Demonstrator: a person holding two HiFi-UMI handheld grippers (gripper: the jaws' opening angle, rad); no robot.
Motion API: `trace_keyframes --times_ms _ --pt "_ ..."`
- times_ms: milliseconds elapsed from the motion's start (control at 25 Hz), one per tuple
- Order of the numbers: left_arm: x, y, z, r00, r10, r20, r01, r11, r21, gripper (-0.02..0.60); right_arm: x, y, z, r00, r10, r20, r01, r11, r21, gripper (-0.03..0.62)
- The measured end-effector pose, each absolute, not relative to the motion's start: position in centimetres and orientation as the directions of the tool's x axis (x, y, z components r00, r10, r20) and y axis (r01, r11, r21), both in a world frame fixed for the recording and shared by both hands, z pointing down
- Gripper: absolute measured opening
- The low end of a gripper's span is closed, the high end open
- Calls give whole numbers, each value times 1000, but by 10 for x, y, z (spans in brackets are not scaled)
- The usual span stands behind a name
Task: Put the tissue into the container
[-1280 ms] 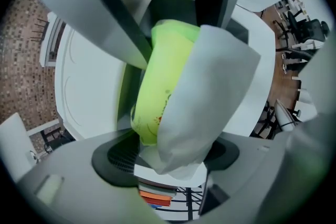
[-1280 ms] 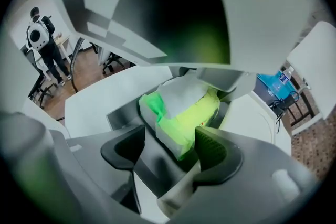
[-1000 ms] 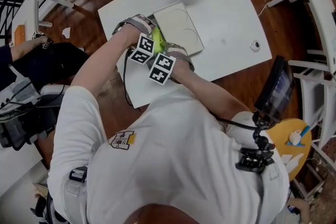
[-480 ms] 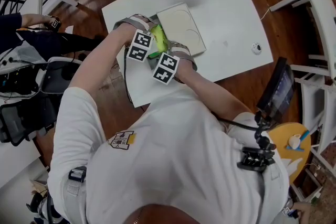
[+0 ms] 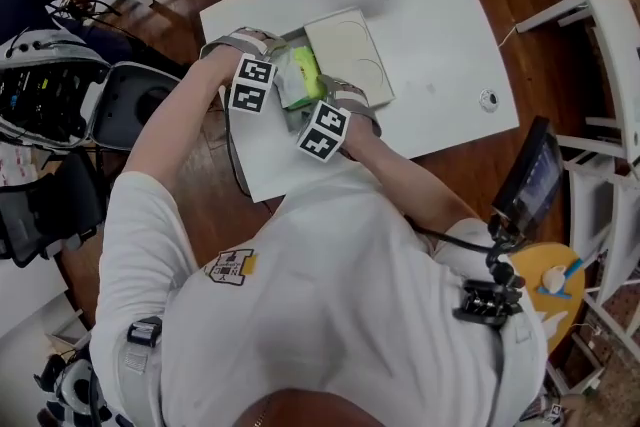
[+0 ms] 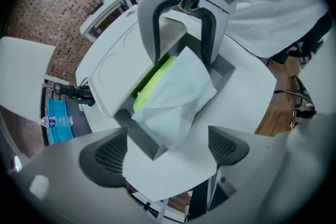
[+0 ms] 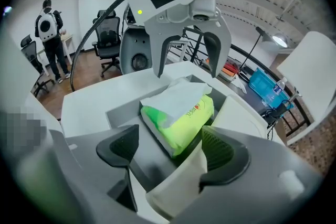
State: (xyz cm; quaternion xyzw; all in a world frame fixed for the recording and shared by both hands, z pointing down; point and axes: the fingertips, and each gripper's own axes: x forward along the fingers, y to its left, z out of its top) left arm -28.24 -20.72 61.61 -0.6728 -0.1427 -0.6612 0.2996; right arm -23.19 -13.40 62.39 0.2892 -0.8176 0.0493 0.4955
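I am opening both tongs. My left gripper point(image 6: 164, 147) is spreading its jaws wide over the near corner of the gray container point(image 6: 140, 139), gripping nothing. My right gripper point(image 7: 170, 147) is also parting its jaws; the near end of the tissue pack point(image 7: 181, 113) is lying between them, untouched by either pad. The green and white pack is resting tilted inside the container, which is sitting by the left edge of the white table point(image 5: 440, 45). The pale lid point(image 7: 236, 113) is leaning just beside the container.
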Motion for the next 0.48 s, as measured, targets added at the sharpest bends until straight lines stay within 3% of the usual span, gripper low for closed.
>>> trace_keyframes --times_ms 120,200,320,480 --pt "-283 -209 607 134 -228 965 510 -819 -264 485 -227 -133 619 -344 -437 831 -532 820 211 374" --pt "-280 -214 595 211 -258 943 375 -870 -321 485 -223 -131 613 -351 -448 822 -545 812 210 374" --pt "-284 -227 566 365 -367 856 0 -919 -394 478 -214 -128 597 -381 -477 792 -565 798 209 362" --pt "-308 -216 545 448 -573 686 -422 -812 -402 374 -201 -122 572 -454 -530 717 -596 778 198 315"
